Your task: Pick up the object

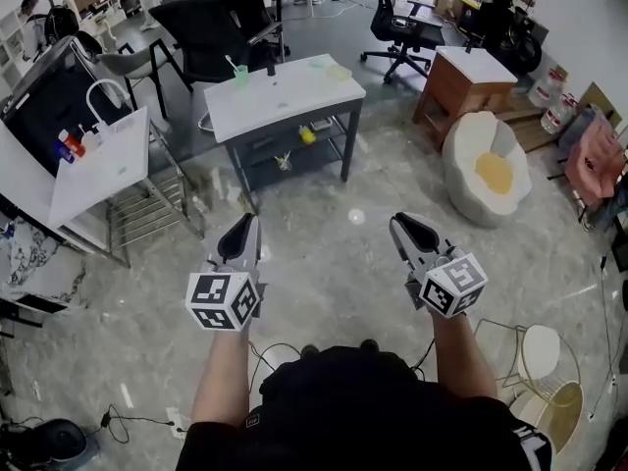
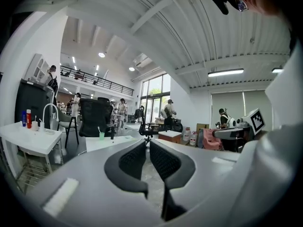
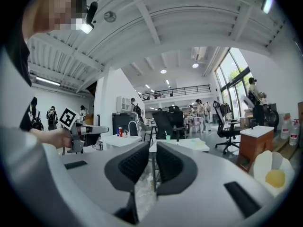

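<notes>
Both grippers are held level above the marble floor, side by side, short of a white-topped table (image 1: 285, 101). My left gripper (image 1: 242, 226) is shut with nothing between its jaws; its own view shows the pads (image 2: 137, 157) together. My right gripper (image 1: 402, 224) is shut and empty too, and its pads (image 3: 137, 162) nearly touch. On the table stand a green cup (image 1: 240, 75) with a stick in it, a dark bottle (image 1: 272, 67) and a pale yellow item (image 1: 339, 71). A small yellow object (image 1: 307, 135) lies on the lower shelf. The cup (image 3: 167, 137) also shows ahead in the right gripper view.
A white sink stand (image 1: 98, 170) with small bottles is at the left, black office chairs (image 1: 211, 37) behind the table. A wooden cabinet (image 1: 461, 86) and a white egg-shaped cushion (image 1: 488, 170) sit at the right. Cables (image 1: 265, 356) and a wire stool (image 1: 545, 381) lie near the person's feet.
</notes>
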The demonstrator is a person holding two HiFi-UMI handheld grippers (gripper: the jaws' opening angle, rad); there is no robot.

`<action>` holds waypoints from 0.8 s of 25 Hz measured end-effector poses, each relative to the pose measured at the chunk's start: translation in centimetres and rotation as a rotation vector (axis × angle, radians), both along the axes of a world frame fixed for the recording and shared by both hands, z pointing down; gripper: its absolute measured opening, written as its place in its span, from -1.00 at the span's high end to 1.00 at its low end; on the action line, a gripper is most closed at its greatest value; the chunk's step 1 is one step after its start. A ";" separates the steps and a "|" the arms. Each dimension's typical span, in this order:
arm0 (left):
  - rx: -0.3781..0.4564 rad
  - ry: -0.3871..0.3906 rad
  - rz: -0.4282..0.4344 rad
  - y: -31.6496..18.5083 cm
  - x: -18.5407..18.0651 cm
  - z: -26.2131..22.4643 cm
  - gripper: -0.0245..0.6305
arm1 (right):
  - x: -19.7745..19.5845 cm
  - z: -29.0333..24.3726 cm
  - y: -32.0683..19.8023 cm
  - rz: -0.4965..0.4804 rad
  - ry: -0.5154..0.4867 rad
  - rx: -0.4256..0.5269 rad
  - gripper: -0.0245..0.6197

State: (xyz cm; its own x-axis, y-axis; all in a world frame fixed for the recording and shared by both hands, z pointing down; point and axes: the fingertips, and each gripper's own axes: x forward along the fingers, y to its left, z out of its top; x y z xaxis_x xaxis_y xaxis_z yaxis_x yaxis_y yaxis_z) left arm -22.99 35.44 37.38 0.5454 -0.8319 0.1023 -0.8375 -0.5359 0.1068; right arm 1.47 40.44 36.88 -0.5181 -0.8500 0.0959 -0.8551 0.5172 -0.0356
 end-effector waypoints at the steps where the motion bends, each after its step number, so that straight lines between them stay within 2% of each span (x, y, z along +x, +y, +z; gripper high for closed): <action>1: 0.000 -0.002 0.006 0.1 0.0 0.0 0.88 | 0.1 0.1 0.1 0.006 0.003 -0.003 0.88; 4: 0.000 -0.005 0.022 0.1 -0.1 0.4 0.87 | 0.1 0.3 0.0 0.023 0.015 -0.008 0.88; 8: -0.029 -0.003 0.039 -0.3 0.6 1.3 0.64 | 0.3 0.5 -0.2 0.025 0.028 -0.011 0.84; 10: -0.043 0.005 0.040 -0.6 1.2 1.7 0.58 | 0.3 1.0 -0.4 0.000 0.030 -0.028 0.61; 13: -0.050 0.010 0.034 -1.3 1.9 1.6 0.50 | 0.2 1.4 -1.2 -0.054 0.036 -0.046 0.39; 20: -0.057 -0.003 0.008 -3.0 4.7 0.4 0.29 | 3.6 0.7 -4.1 -0.073 -0.020 -0.031 0.13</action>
State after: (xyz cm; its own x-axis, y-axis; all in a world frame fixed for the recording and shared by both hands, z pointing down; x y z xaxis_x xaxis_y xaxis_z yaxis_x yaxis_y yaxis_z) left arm -18.27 32.40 37.79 0.5517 -0.8203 0.1509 -0.8335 -0.5358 0.1348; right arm 5.02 36.34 37.56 -0.5804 -0.8068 0.1105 -0.8143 0.5763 -0.0694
